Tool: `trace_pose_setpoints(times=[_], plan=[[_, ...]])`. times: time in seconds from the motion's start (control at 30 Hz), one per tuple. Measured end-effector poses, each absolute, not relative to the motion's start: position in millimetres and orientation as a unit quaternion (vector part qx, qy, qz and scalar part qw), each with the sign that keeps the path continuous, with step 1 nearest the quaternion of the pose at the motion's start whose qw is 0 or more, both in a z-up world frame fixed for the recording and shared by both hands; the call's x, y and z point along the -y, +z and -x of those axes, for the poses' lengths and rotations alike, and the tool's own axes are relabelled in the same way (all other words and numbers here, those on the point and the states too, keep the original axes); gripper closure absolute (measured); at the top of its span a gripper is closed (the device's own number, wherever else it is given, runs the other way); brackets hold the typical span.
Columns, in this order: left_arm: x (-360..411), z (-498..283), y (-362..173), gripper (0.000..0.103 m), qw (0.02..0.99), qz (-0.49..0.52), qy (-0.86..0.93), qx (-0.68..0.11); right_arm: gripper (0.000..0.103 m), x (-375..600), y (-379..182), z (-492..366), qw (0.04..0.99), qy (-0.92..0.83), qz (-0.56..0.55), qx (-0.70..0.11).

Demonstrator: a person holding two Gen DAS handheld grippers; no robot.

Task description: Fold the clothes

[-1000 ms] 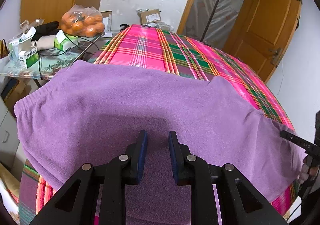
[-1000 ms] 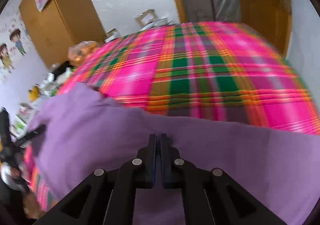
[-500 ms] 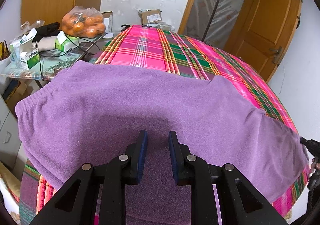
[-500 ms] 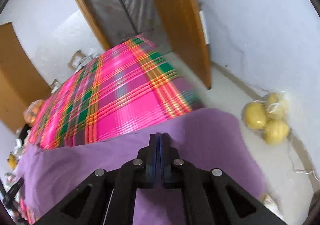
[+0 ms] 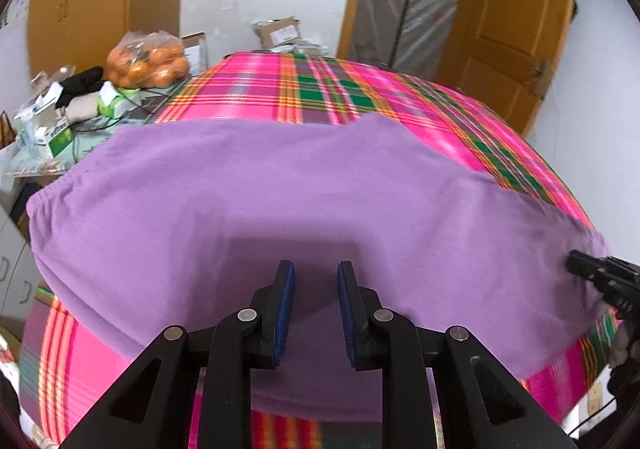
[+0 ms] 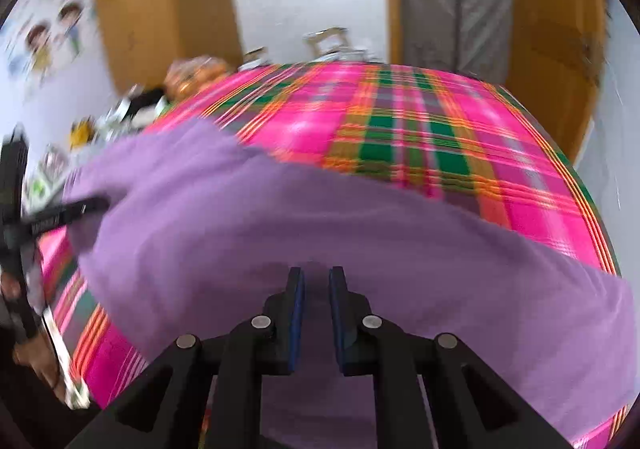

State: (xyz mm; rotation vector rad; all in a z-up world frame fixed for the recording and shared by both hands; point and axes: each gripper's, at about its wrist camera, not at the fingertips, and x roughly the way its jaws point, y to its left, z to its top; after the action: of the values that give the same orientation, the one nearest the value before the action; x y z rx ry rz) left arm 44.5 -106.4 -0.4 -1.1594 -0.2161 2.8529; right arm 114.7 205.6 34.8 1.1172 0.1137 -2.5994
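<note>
right gripper [image 6: 316, 281] jaws, just opening, stand apart above purple garment [image 6: 320, 229] on plaid bedspread [image 6: 420, 129].

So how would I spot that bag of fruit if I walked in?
Find the pink plaid bedspread, then the cluttered side table at its far left corner. The clear plastic bag of oranges sits there, the only round orange things among boxes.

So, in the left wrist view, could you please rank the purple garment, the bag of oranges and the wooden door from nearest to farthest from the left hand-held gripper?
From the left hand-held gripper:
1. Purple garment, directly under and ahead of it.
2. Bag of oranges, far left, on the cluttered side table.
3. Wooden door, far right, beyond the bed.
</note>
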Motion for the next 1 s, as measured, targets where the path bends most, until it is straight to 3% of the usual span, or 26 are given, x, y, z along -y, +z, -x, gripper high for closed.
trace_pose_setpoints(times=[0.07,0.33,0.6,0.83,1.0], plan=[[98,-49,-1,0.076,0.032,0.374,0.925,0.061,0.089,-200,33,-118,0.155,-0.905,-0.391,-0.061],[90,-64,-5,0.072,0.038,0.357,0.933,0.034,0.09,-230,36,-130,0.183,-0.894,-0.409,-0.012],[112,-42,5,0.071,-0.004,0.36,0.93,0.068,0.086,-176,45,-108,0.248,-0.889,-0.385,-0.016],[147,-49,2,0.072,-0.026,0.369,0.923,0.104,0.086,-172,37,-85,0.227,-0.879,-0.418,-0.022],[209,-64,10,0.072,-0.082,0.329,0.923,0.183,0.085,-180,40,-76,0.221,-0.88,-0.419,0.001]])
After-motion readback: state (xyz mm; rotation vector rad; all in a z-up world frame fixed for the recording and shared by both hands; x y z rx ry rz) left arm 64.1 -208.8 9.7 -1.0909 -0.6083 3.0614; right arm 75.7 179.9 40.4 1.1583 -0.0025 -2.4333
